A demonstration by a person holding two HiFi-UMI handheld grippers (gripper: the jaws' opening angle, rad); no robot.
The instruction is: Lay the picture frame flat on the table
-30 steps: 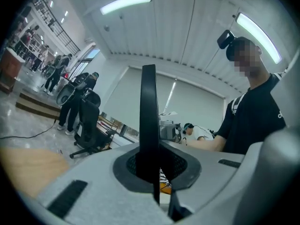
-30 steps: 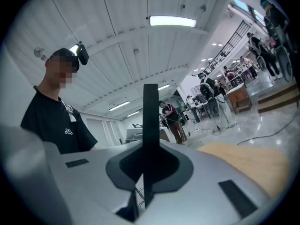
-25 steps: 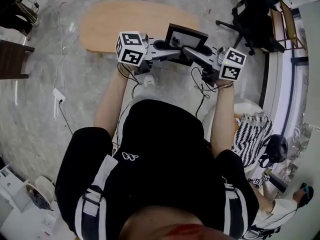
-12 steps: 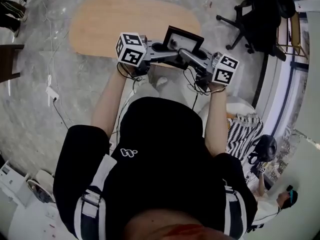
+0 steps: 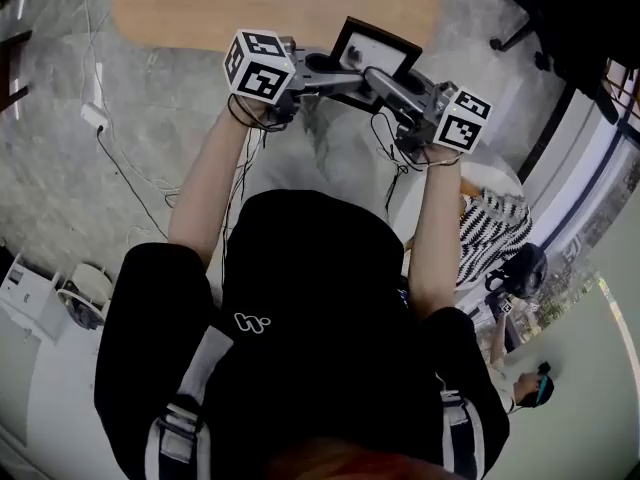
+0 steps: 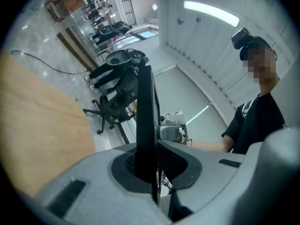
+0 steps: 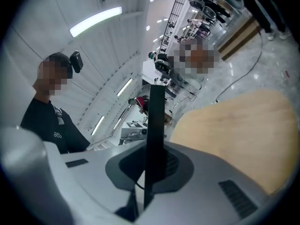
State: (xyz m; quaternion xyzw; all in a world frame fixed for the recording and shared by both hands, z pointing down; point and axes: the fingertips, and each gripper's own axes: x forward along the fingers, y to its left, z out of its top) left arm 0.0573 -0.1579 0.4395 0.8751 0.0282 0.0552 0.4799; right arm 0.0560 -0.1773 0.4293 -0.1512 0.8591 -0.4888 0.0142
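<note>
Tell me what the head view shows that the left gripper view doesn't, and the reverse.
Head view only: the picture frame's front face, the left gripper's marker cube and a striped bag. Left gripper view only: its pads pressed on the frame, seen edge-on, and the ceiling light. Both: the right gripper also on the frame, the wooden table beyond.

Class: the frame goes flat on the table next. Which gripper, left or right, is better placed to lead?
Left, marginally. The left gripper and the right gripper are both shut on the picture frame, but the left sits nearer the middle of the table, the right near its end.
</note>
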